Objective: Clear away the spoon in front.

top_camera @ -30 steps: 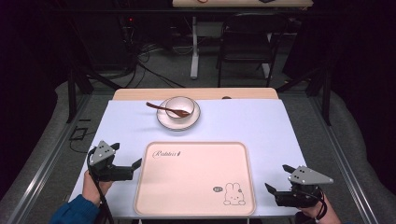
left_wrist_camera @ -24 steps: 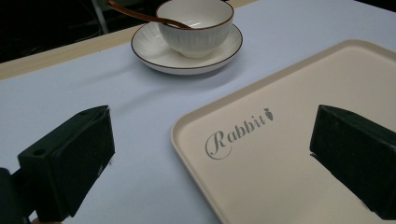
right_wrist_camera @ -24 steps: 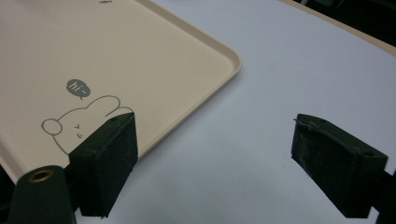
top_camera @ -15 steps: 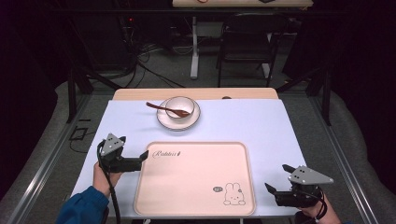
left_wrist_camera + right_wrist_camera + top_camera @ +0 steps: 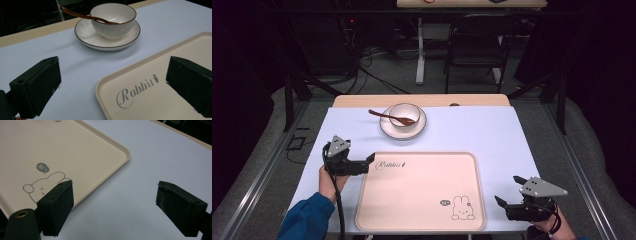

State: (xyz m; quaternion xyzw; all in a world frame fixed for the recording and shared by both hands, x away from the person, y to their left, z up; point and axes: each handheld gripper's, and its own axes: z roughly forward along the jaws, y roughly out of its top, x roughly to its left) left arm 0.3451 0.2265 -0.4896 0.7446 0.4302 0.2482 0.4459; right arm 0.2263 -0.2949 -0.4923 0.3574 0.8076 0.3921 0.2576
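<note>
High view: tray (image 5: 422, 192) lies flat mid-counter (image 5: 472, 135), long axis left-right. Bowl (image 5: 405, 114) with spoon (image 5: 387, 116) on saucer (image 5: 417, 131) behind it. Left hand-held gripper (image 5: 371, 161) at tray's corner, right hand-held gripper (image 5: 507, 192) beside it; both wide open, empty.

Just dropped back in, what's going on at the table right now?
Nothing is being held. The left gripper is open at the tray's far-left corner, aimed toward the bowl, which sits on a saucer at the far side with a spoon resting in it. The right gripper is open too, low over the table just off the tray's near-right corner. The tray itself has nothing on it.
</note>
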